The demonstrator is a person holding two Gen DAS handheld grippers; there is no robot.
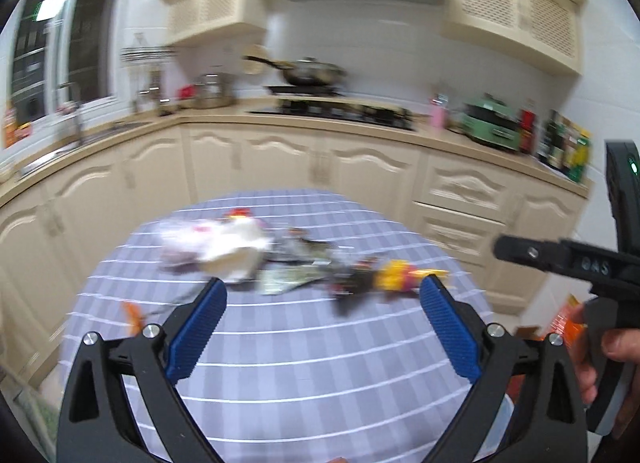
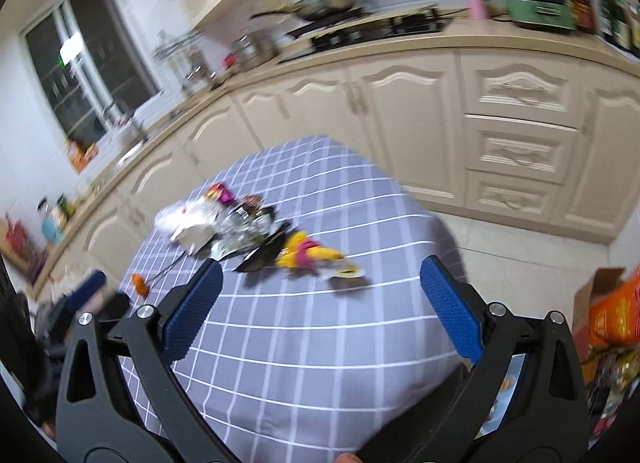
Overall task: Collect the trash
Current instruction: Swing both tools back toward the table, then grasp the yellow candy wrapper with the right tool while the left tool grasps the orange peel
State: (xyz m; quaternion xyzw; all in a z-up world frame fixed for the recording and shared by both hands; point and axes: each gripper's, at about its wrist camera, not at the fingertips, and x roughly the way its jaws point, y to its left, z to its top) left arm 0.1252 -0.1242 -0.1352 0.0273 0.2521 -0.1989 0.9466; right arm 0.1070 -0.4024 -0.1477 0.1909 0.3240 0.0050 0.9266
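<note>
Trash (image 1: 280, 259) lies in a loose band across the far half of the bench (image 1: 304, 351), which is covered with a grey-blue checked cloth. Motion blur softens both views, so an exact count is not possible. What can be told apart: one white crumpled bag (image 1: 232, 247) at the left end, one silvery-green wrapper (image 1: 292, 277) in the middle, one dark wrapper (image 1: 352, 291) beside it, and one yellow wrapper (image 1: 400, 277) at the right end. One small orange scrap (image 1: 132, 315) sits apart from the rest, near the bench's left edge. In the right wrist view the same band runs from the white bag (image 2: 188, 223) to the yellow wrapper (image 2: 308, 253), with the orange scrap (image 2: 140, 283) alone at the left.

The near half of the cloth, between the pile and both cameras, is bare. The bench's far edge stands short of the cream cabinets (image 1: 280, 159), with floor showing on the right (image 2: 520, 239).

Left gripper (image 1: 322, 291) is spread wide, its two blue pads (image 1: 196, 335) holding nothing, above the near cloth and short of the pile. Right gripper (image 2: 320, 275) is likewise wide and empty, its pads (image 2: 192, 311) framing the yellow wrapper without touching it. From the left wrist view the right gripper's body (image 1: 580, 267) shows at the right edge, past the bench's side.
</note>
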